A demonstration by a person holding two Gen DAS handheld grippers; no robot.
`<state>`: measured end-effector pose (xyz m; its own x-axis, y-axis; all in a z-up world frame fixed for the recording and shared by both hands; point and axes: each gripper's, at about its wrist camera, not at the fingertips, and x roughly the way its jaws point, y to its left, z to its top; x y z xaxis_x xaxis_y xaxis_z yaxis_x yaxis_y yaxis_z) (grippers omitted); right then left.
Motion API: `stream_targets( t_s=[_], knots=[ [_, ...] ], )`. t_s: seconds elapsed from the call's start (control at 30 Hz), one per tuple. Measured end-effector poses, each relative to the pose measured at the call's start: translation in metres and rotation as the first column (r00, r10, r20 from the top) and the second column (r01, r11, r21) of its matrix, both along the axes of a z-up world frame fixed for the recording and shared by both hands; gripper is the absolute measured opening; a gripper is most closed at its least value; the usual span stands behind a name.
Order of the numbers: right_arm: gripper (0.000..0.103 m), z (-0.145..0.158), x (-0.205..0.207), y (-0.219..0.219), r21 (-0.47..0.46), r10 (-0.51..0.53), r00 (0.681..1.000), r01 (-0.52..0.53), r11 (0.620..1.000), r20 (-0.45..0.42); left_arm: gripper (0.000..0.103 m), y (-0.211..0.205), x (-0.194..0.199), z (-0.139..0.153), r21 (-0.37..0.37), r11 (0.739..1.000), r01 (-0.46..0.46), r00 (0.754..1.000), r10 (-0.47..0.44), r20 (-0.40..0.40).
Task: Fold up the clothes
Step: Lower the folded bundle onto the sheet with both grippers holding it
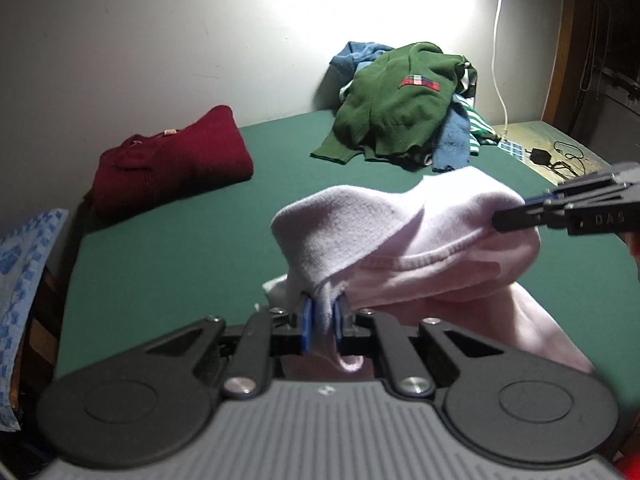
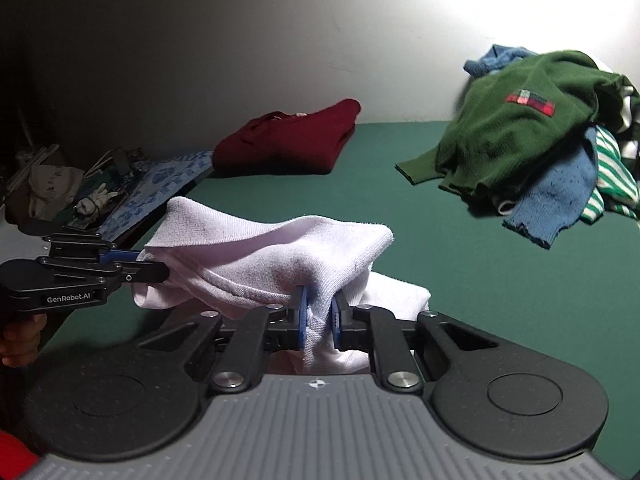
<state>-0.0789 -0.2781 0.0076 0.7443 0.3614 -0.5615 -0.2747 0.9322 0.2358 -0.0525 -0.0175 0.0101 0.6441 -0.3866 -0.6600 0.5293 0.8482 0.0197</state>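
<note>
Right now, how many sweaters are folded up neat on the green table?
1: the dark red sweater lies folded at the far left by the wall. The green sweater tops a messy pile at the far right, which may hide more.

A white cable [image 1: 498,60] hangs beside a black adapter [image 1: 540,157].

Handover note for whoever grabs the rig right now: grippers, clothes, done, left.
Left gripper: shut on the pale pink garment.
Right gripper: shut on the same garment, other end.
Garment is bunched between the two, lifted over the green table.
Done: red sweater folded, back left by the wall.
Left: finish folding the pink one, then the pile at the back, green sweater on top, blue and striped pieces beneath.
</note>
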Motion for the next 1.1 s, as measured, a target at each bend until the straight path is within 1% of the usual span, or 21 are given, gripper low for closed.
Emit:
stream_targets(
  t_s=[0.13, 0.27, 0.43, 0.57, 0.6, 0.7, 0.73, 0.77, 0.8, 0.83, 0.87, 0.93, 0.97, 1.0, 1.07, 1.1],
  knots=[
    [0.013, 0.01, -0.018, 0.003, -0.026, 0.08, 0.996, -0.079, 0.997, 0.032, 0.0, 0.013, -0.03, 0.004, 0.008, 0.999, 0.033, 0.999, -0.032, -0.015],
    [0.013, 0.01, -0.035, 0.01, -0.078, 0.156, 0.987, -0.154, 0.985, 0.024, 0.0, 0.015, -0.055, 0.0, 0.041, 0.997, 0.061, 0.998, -0.059, -0.032],
    [0.013, -0.004, -0.052, 0.019, -0.153, 0.184, 0.983, -0.186, 0.971, -0.027, 0.0, 0.009, -0.072, -0.013, 0.059, 0.993, 0.105, 0.993, -0.101, -0.065],
    [0.013, -0.016, -0.069, 0.029, -0.26, 0.222, 0.974, -0.223, 0.94, -0.036, 0.0, 0.0, -0.086, -0.029, 0.126, 0.98, 0.152, 0.987, -0.144, -0.073],
    [0.013, -0.017, -0.072, 0.03, -0.267, 0.227, 0.973, -0.229, 0.936, -0.04, 0.0, -0.001, -0.088, -0.031, 0.139, 0.978, 0.157, 0.986, -0.149, -0.072],
    [0.013, -0.02, -0.076, 0.031, -0.249, 0.235, 0.97, -0.243, 0.938, -0.059, 0.001, -0.003, -0.087, -0.034, 0.159, 0.976, 0.149, 0.988, -0.141, -0.062],
    [0.016, -0.021, -0.077, 0.031, -0.239, 0.239, 0.968, -0.249, 0.939, -0.072, 0.004, -0.003, -0.086, -0.035, 0.162, 0.976, 0.144, 0.989, -0.137, -0.056],
    [0.017, -0.022, -0.078, 0.032, -0.229, 0.244, 0.966, -0.258, 0.939, -0.088, 0.007, -0.004, -0.084, -0.036, 0.168, 0.976, 0.138, 0.99, -0.132, -0.047],
    [0.022, -0.023, -0.079, 0.034, -0.224, 0.242, 0.966, -0.256, 0.94, -0.089, 0.011, -0.005, -0.083, -0.037, 0.175, 0.976, 0.132, 0.991, -0.127, -0.037],
    [0.03, -0.022, -0.079, 0.035, -0.222, 0.227, 0.971, -0.238, 0.946, -0.074, 0.013, -0.007, -0.083, -0.039, 0.184, 0.975, 0.125, 0.992, -0.122, -0.025],
    [0.034, -0.021, -0.079, 0.035, -0.218, 0.201, 0.978, -0.208, 0.954, -0.052, 0.015, -0.008, -0.082, -0.041, 0.191, 0.974, 0.119, 0.993, -0.118, -0.014],
    [0.048, -0.019, -0.075, 0.036, -0.195, 0.143, 0.99, -0.143, 0.97, -0.014, 0.028, -0.011, -0.082, -0.046, 0.207, 0.973, 0.1, 0.994, -0.105, 0.014],
    [0.049, -0.018, -0.072, 0.036, -0.179, 0.122, 0.993, -0.12, 0.976, -0.003, 0.032, -0.013, -0.081, -0.047, 0.217, 0.972, 0.088, 0.995, -0.098, 0.034],
    [0.05, -0.019, -0.068, 0.036, -0.165, 0.102, 0.995, -0.1, 0.981, 0.006, 0.038, -0.014, -0.08, -0.049, 0.228, 0.971, 0.077, 0.994, -0.091, 0.054],
    [0.05, -0.023, -0.06, 0.038, -0.151, 0.079, 0.997, -0.076, 0.986, 0.01, 0.039, -0.018, -0.078, -0.053, 0.259, 0.964, 0.058, 0.992, -0.084, 0.091],
    [0.05, -0.025, -0.056, 0.039, -0.144, 0.07, 0.998, -0.068, 0.987, 0.008, 0.035, -0.02, -0.075, -0.054, 0.264, 0.963, 0.06, 0.992, -0.087, 0.09]
  ],
)
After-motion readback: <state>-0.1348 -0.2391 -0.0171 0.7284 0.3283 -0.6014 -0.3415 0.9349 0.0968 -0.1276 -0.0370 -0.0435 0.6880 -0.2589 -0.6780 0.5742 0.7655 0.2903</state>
